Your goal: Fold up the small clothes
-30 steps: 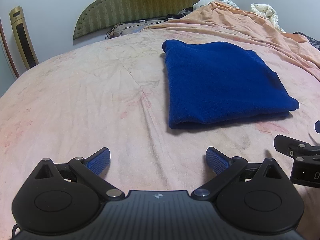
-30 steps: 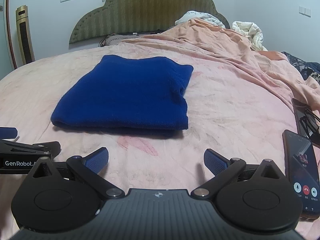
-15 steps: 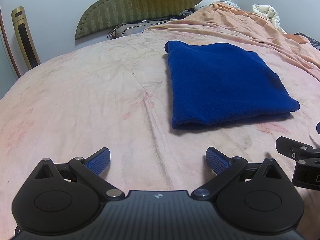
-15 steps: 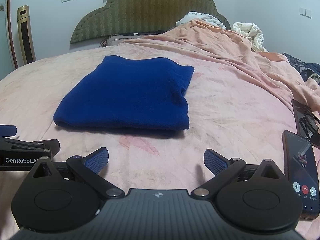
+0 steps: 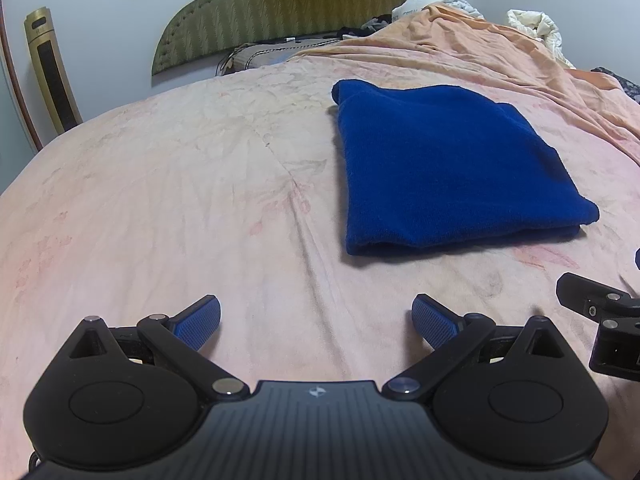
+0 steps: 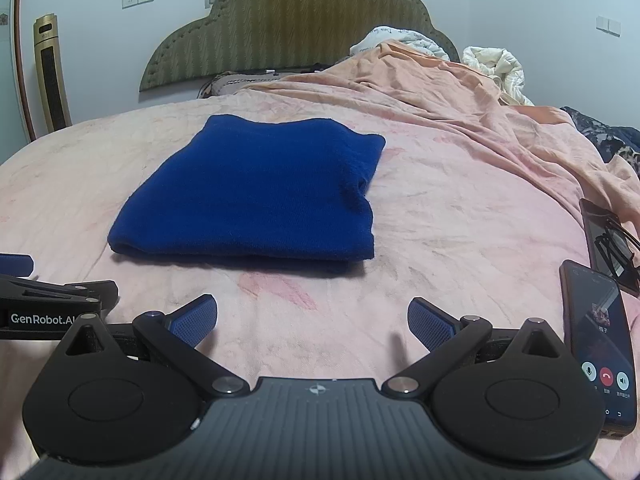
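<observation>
A dark blue knitted garment (image 5: pixel 448 168) lies folded into a flat rectangle on the pink bedsheet (image 5: pixel 180 184); the right wrist view shows the blue garment (image 6: pixel 256 192) ahead and slightly left. My left gripper (image 5: pixel 316 322) is open, low over the sheet, near and to the left of the garment, holding nothing. My right gripper (image 6: pixel 312 320) is also open and empty, just short of the garment's near edge. Each gripper shows at the other view's side: the right gripper (image 5: pixel 600 312) and the left gripper (image 6: pixel 52 300).
Two phones lie on the sheet at the right, one with a lit call screen (image 6: pixel 600 348), the other (image 6: pixel 604 240) under glasses. A rumpled orange blanket (image 6: pixel 440 96) and white bedding (image 6: pixel 496 64) pile up at the back right. A green headboard (image 6: pixel 288 28) stands behind.
Both views have drifted slightly, so the folded garment sits a little further right in each. The garment itself has not moved and both grippers stay open.
</observation>
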A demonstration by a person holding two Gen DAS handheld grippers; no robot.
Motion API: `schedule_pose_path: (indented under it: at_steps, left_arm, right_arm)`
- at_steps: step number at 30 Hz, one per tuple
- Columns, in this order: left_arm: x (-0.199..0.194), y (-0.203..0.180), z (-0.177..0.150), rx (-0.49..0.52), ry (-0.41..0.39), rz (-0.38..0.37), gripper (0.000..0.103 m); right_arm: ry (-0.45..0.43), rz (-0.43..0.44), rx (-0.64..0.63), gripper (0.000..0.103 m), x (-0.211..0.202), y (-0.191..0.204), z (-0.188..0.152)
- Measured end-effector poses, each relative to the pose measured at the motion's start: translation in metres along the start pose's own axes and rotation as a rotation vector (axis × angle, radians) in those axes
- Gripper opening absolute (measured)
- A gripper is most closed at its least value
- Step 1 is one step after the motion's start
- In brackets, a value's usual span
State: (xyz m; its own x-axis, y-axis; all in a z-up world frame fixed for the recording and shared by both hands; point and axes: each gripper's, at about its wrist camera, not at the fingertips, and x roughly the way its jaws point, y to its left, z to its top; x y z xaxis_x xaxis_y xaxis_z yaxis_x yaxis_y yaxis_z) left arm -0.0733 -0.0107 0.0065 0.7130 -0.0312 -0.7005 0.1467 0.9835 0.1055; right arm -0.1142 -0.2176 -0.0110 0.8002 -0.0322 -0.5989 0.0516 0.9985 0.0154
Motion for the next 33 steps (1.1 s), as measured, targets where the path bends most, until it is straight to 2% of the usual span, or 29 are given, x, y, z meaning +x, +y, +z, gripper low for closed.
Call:
schedule_pose_path:
  at_steps: [33]
  left_arm:
    - [0.0027, 0.0043, 0.0029, 0.002, 0.025, -0.001, 0.103]
  right_arm:
    - [-0.006, 0.009, 0.03, 0.103, -0.0038, -0.0008, 0.0034]
